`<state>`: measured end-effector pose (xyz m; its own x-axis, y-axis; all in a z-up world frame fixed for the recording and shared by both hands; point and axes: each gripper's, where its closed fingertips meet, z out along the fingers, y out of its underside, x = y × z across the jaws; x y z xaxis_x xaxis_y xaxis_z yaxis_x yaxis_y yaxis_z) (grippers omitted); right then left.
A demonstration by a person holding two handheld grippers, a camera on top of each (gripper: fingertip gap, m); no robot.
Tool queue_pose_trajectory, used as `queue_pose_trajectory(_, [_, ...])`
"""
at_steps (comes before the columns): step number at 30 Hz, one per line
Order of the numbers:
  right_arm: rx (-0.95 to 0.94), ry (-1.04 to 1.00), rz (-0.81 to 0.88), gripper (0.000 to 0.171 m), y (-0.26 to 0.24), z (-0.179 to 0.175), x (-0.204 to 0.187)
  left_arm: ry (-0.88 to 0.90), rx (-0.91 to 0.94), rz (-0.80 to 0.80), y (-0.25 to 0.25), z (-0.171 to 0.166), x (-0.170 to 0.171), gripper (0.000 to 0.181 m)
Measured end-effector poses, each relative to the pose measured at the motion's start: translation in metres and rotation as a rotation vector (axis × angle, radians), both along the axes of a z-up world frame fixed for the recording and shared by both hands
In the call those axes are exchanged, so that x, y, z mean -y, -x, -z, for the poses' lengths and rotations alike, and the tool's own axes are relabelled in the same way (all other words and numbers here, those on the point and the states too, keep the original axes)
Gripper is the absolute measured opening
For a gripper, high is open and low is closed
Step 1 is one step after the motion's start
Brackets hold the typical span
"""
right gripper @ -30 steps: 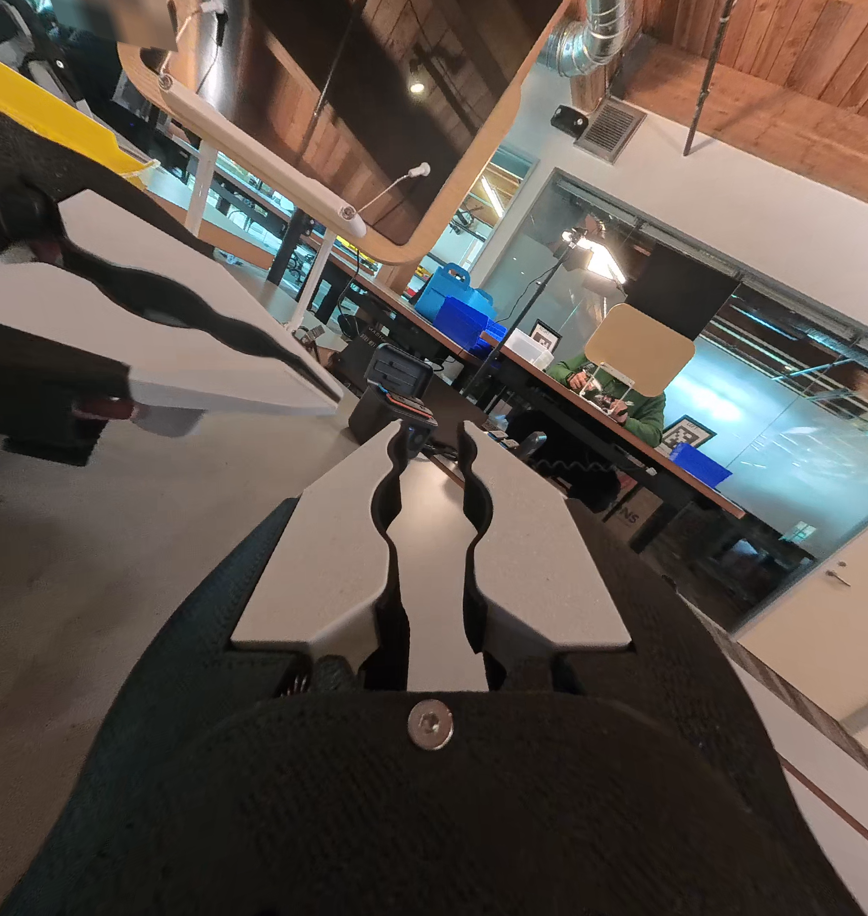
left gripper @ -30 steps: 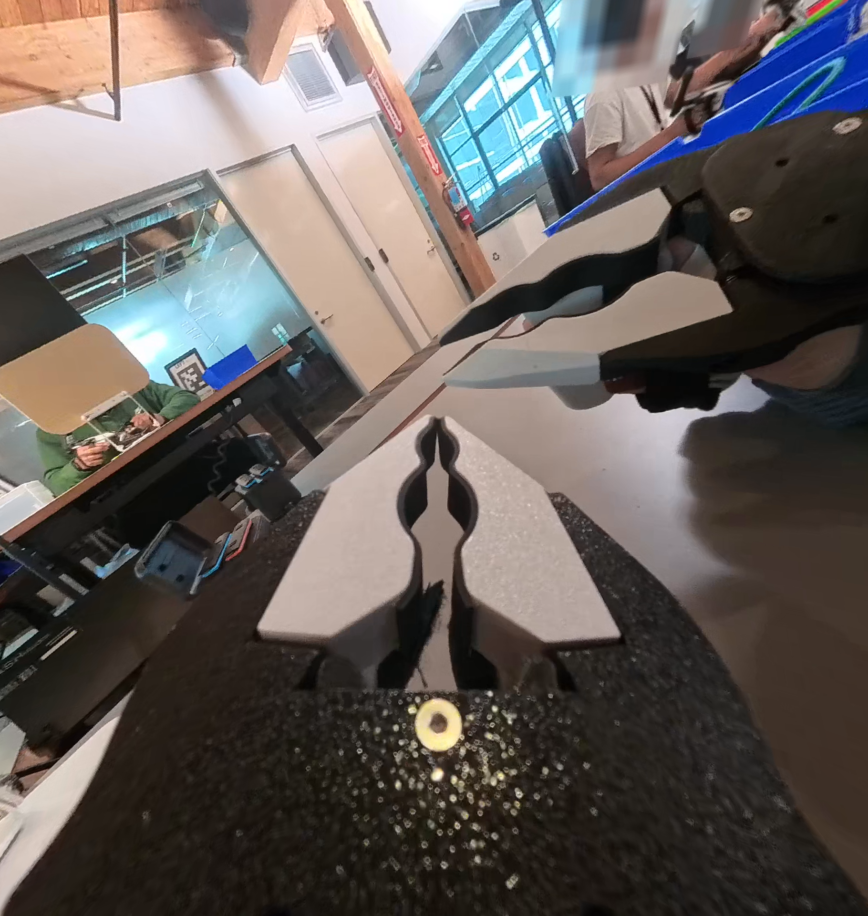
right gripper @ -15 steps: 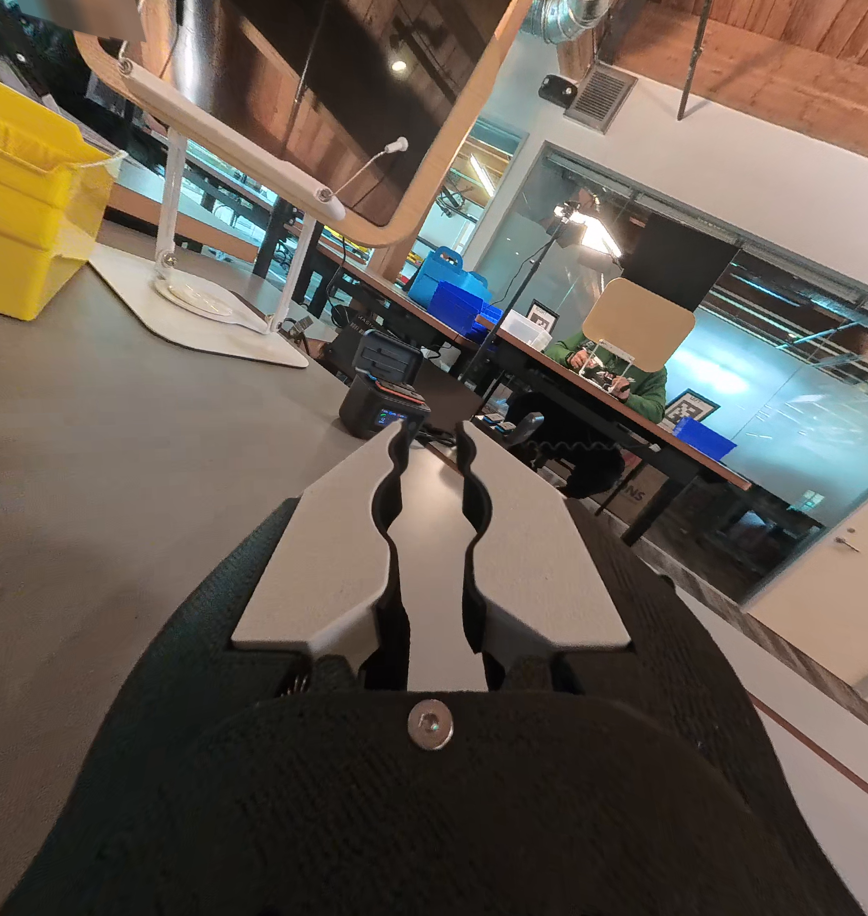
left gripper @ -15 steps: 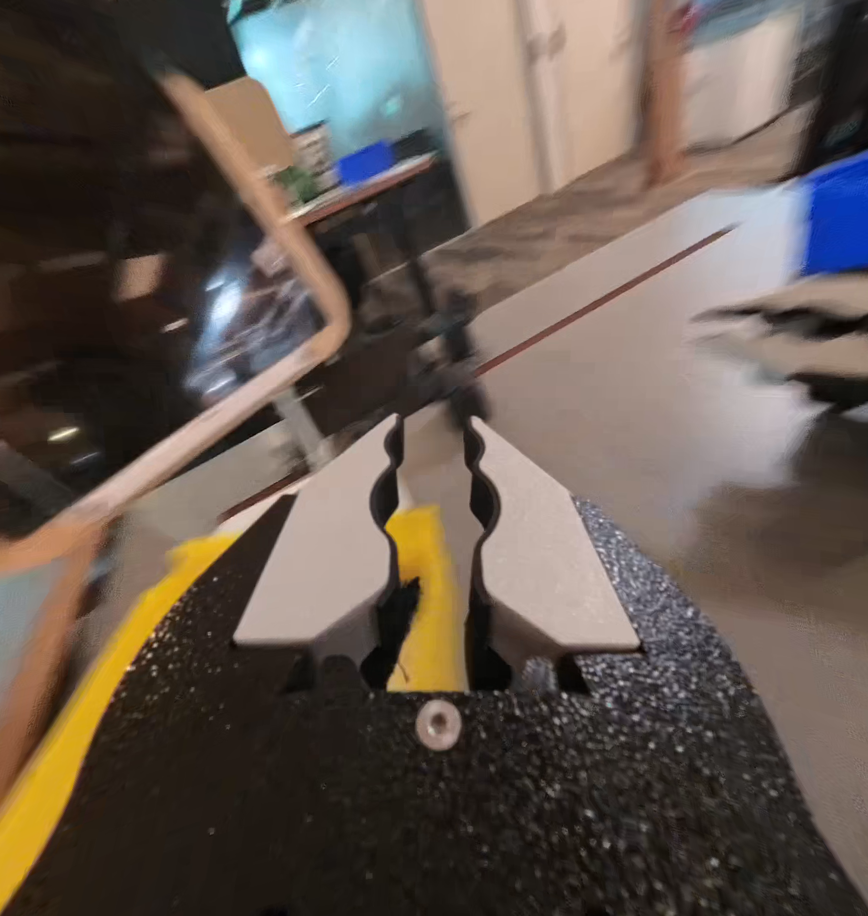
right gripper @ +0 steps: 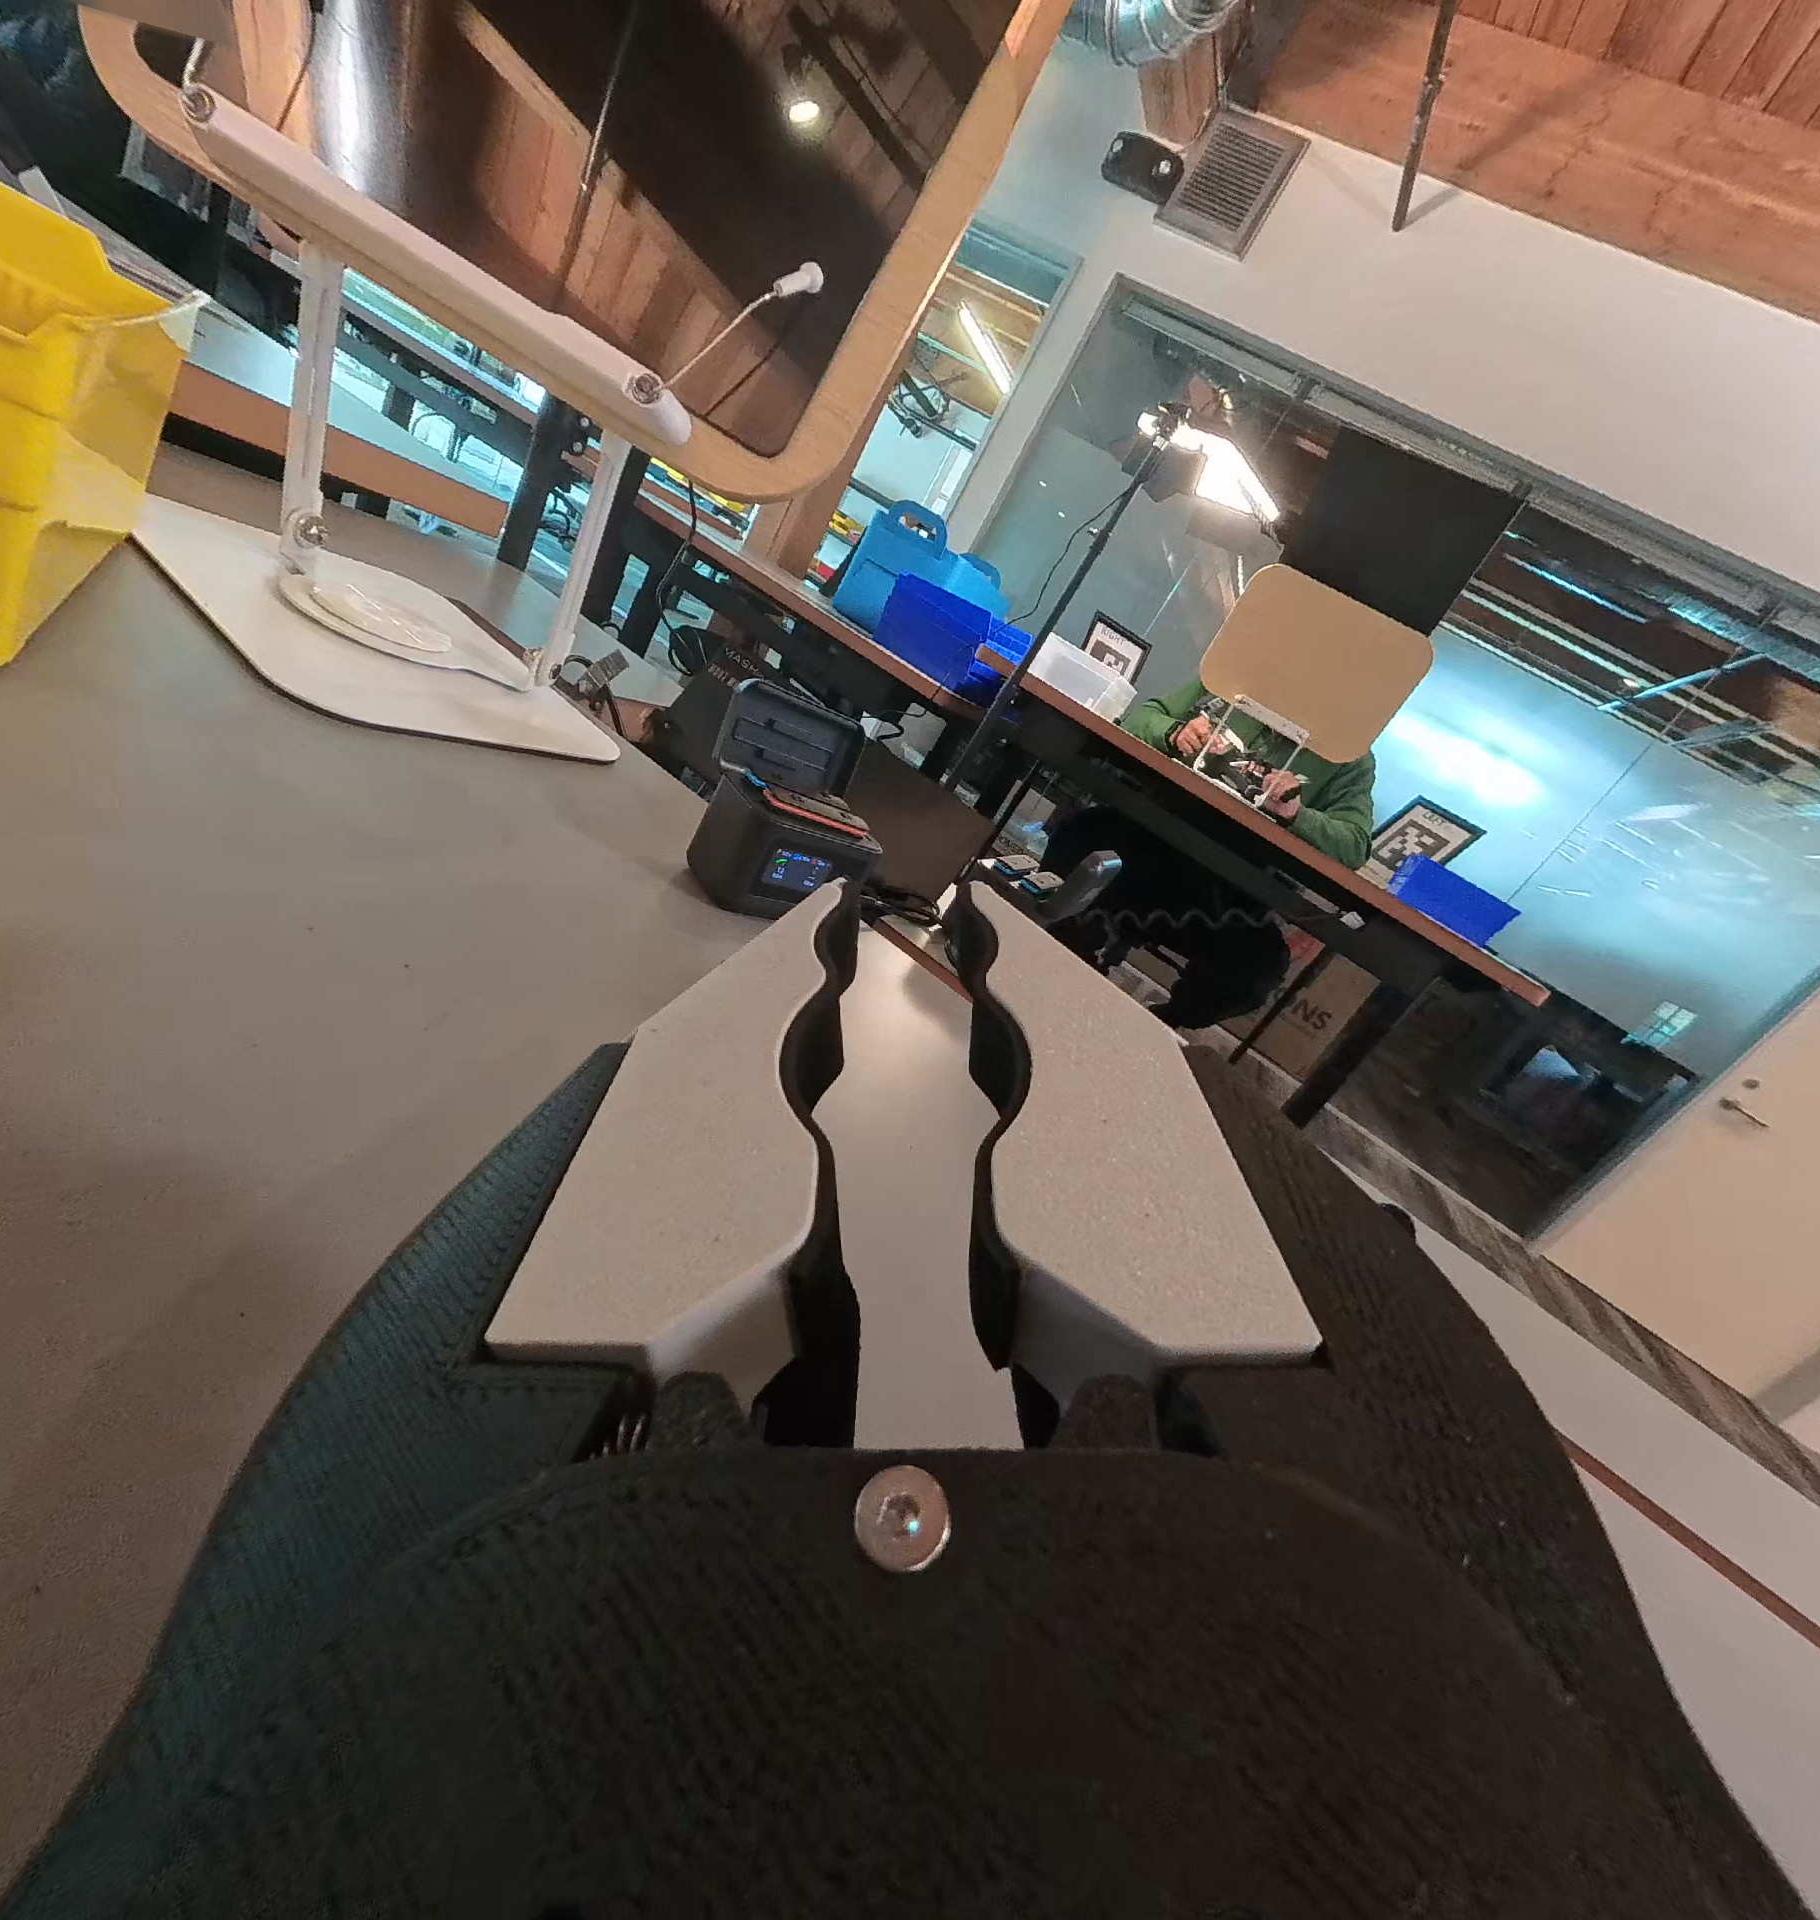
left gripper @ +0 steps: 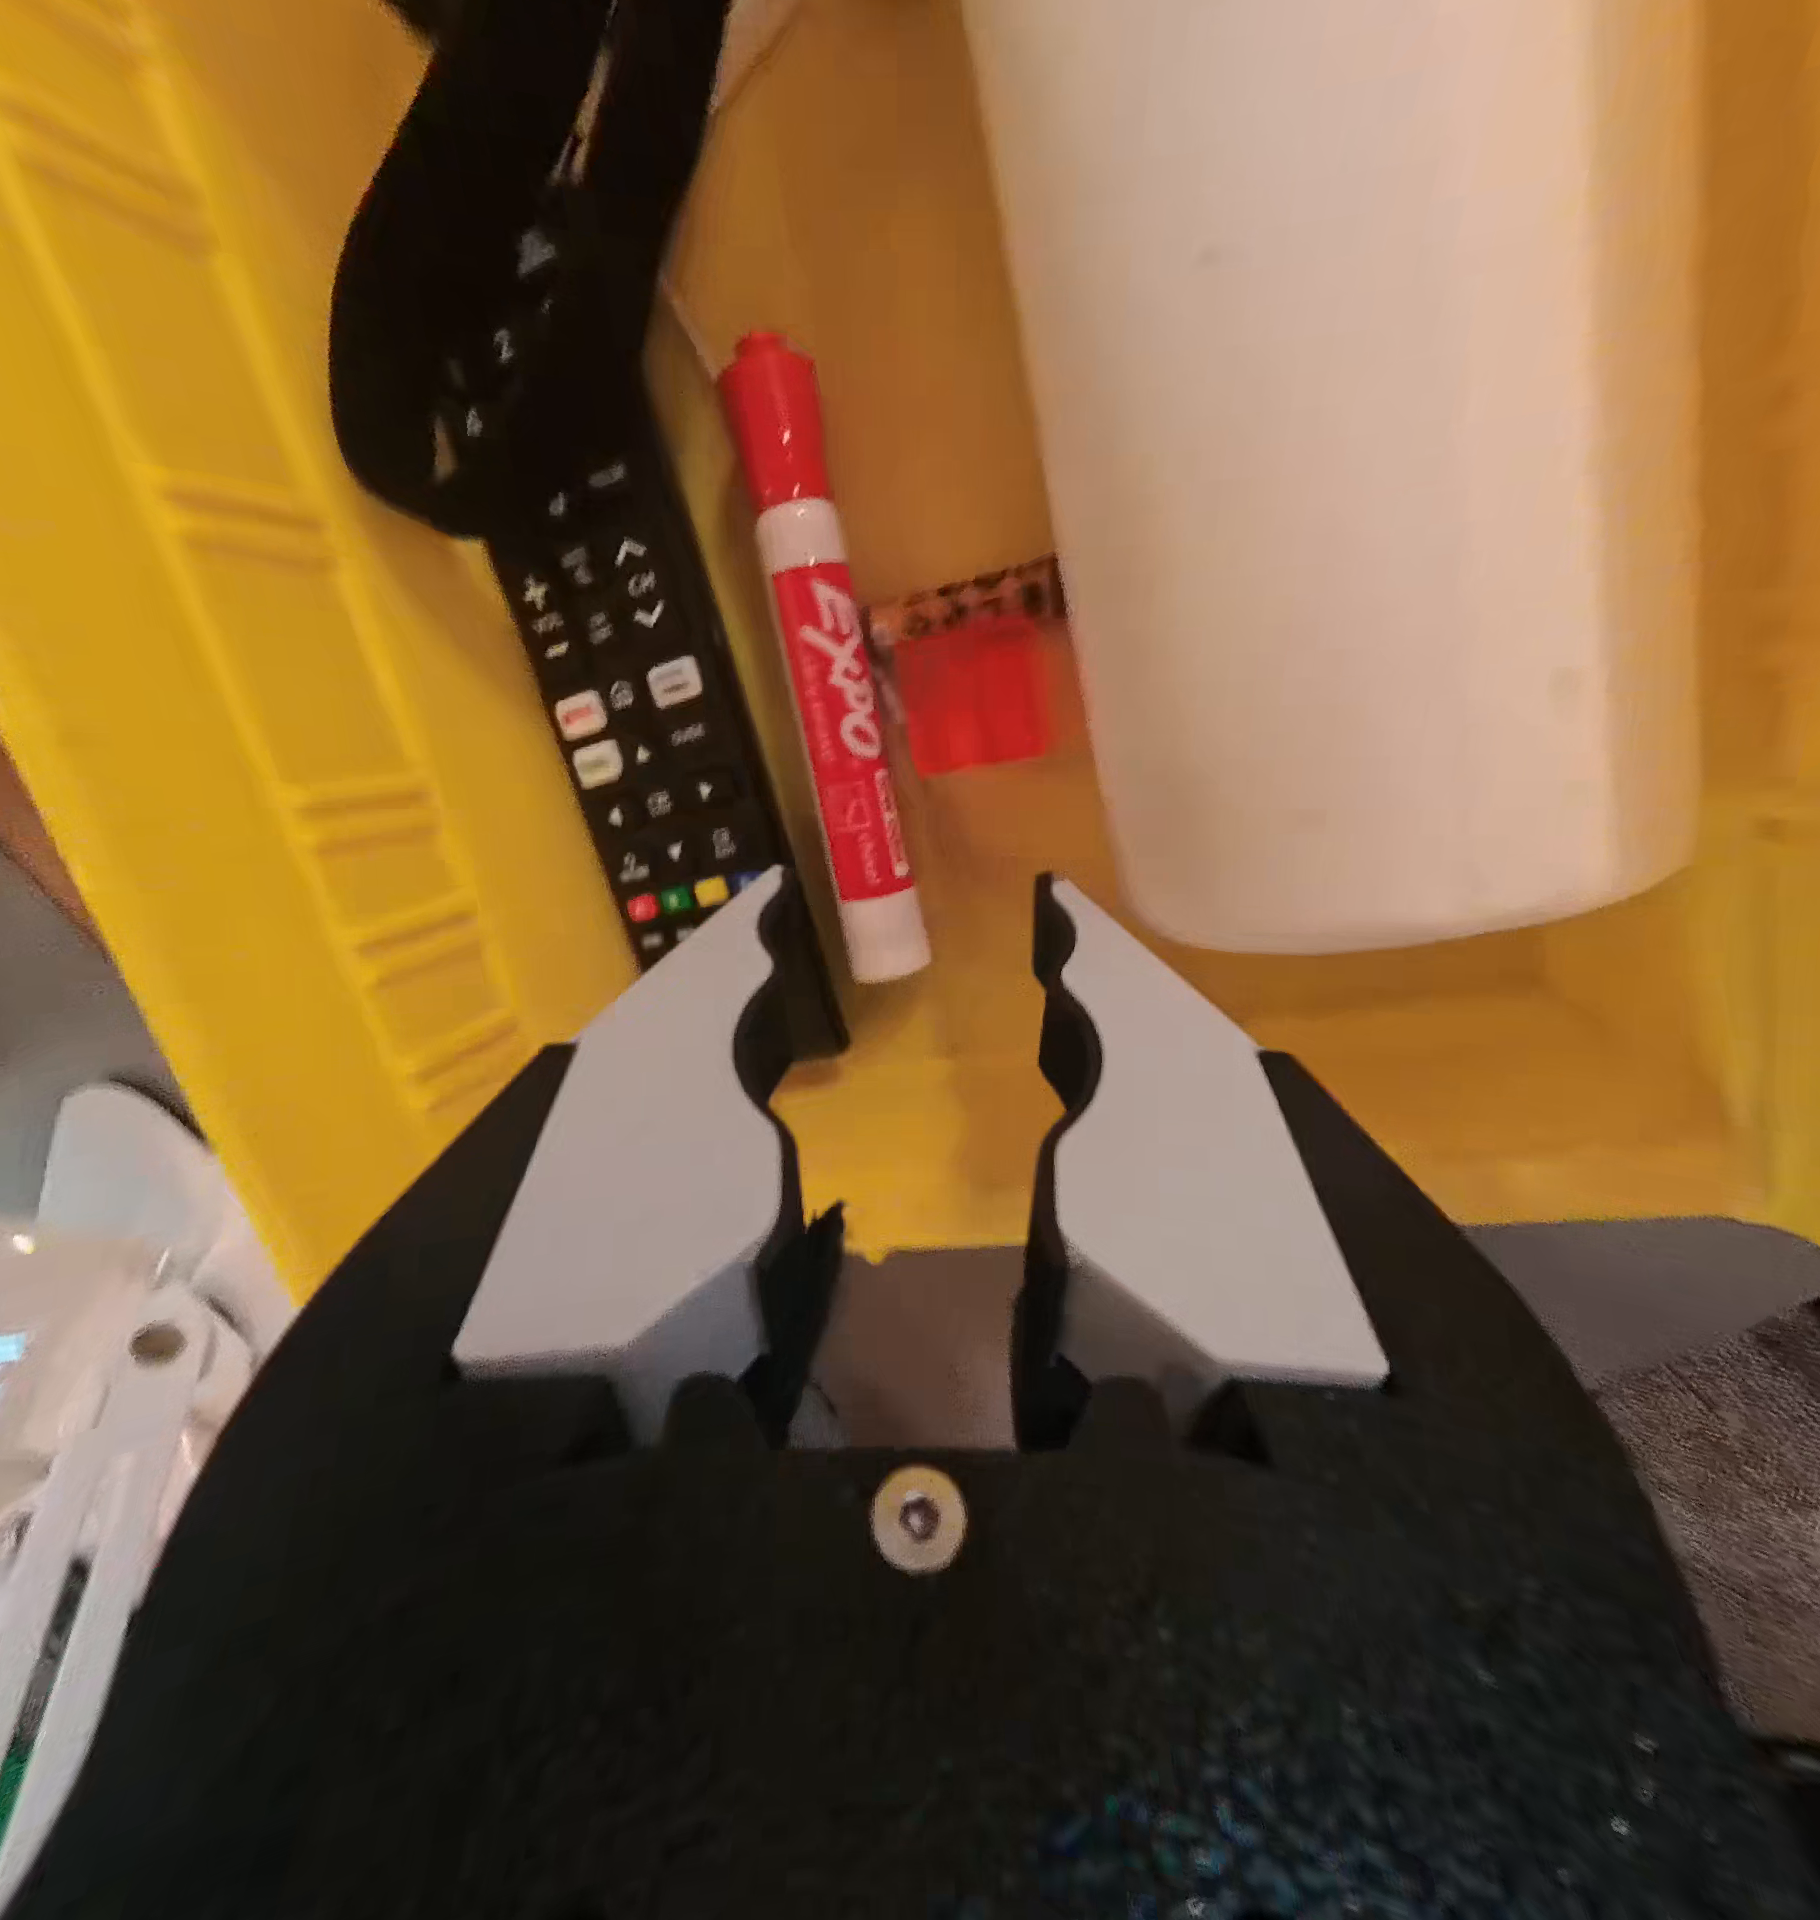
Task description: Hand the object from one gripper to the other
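While hovering with jaws apart, bring left gripper (left gripper: 908, 904) around red-and-white plastic marker pen (left gripper: 825, 686) in yellow plastic bin (left gripper: 210, 582), avoiding black remote control (left gripper: 636, 665); keep right gripper (right gripper: 898, 914) empty, jaws parted.

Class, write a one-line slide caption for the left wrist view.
Open left gripper hovers over a yellow plastic bin holding a red marker, black remote control and white bottle.

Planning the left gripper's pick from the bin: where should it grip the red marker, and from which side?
Probably the marker mid-barrel, from above, fingers across its width. It lies flat along the remote, so one finger must slip into that narrow gap; its other side is freer. The left gripper is open.
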<state>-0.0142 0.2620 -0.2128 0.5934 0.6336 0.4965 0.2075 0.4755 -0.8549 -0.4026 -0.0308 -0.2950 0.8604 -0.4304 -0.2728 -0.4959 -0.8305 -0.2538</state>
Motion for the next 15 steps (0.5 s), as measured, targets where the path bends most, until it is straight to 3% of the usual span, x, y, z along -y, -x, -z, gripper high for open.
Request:
queue_pose_trajectory(5, [0.012,-0.005,-0.002,0.017,0.001,0.001,0.001,-0.101,-0.018,0.143,-0.007,0.002,-0.016,0.030])
queue_pose_trajectory(10, [0.024,-0.009,-0.004,0.017,0.003,0.002,0.001,-0.172,0.000,0.327,-0.014,0.002,-0.026,0.031])
queue_pose_trajectory(15, [0.039,-0.015,-0.007,0.017,0.004,0.004,0.002,-0.075,0.017,0.417,-0.015,0.009,-0.026,0.037])
